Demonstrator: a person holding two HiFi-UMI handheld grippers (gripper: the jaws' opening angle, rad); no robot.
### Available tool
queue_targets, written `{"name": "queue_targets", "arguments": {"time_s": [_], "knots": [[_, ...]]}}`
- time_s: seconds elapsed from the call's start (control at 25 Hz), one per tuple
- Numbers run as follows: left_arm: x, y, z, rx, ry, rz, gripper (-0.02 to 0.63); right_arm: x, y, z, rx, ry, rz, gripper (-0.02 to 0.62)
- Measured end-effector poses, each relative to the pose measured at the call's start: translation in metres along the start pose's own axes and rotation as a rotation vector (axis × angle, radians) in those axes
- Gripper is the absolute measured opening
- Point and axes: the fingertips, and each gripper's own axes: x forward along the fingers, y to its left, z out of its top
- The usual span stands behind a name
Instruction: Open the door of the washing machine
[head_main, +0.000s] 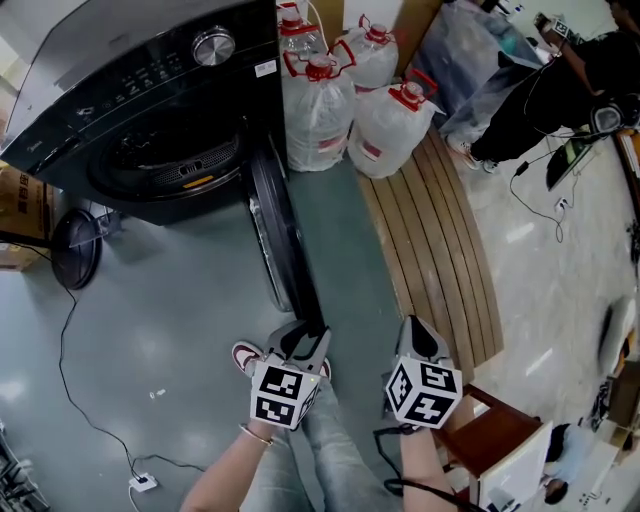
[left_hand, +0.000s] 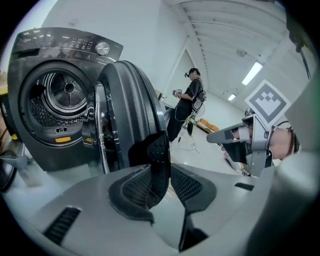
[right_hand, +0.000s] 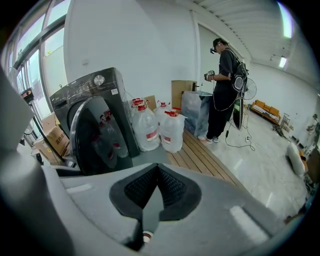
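Observation:
The black front-loading washing machine stands at the upper left. Its round door is swung wide open and shows edge-on, pointing toward me. The steel drum is exposed. My left gripper is at the door's free edge. In the left gripper view the door's dark rim sits between the pads, with the left gripper shut on it. My right gripper hovers to the right of the door, apart from it. In the right gripper view that gripper has its pads touching, with nothing between them.
Several large water jugs stand right of the machine, beside a slatted wooden platform. A floor fan, a cable and cardboard boxes lie left. A person stands at the far right. A wooden stool is near my right.

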Motion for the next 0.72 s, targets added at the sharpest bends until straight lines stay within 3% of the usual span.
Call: {"name": "queue_targets", "arguments": {"time_s": [0.24,0.4,0.52,0.72], "knots": [[-0.015,-0.007,0.0,0.002,0.032,-0.021,0.118,-0.002,0.026,0.007,-0.012,0.002,0.048,0.005],[-0.053,-0.007,0.01,-0.038,0.037,0.014,0.117,-0.018,0.061,0.02,-0.051,0.015,0.122,0.005],[-0.093,0.007,0.033,-0.082,-0.01,0.093,0.11,-0.033,0.094,0.041,-0.104,0.002,0.193,0.005],[-0.187,0.052,0.083,-0.188,-0.166,0.273,0.083,-0.068,0.155,0.086,-0.207,-0.04,0.294,0.005]]}}
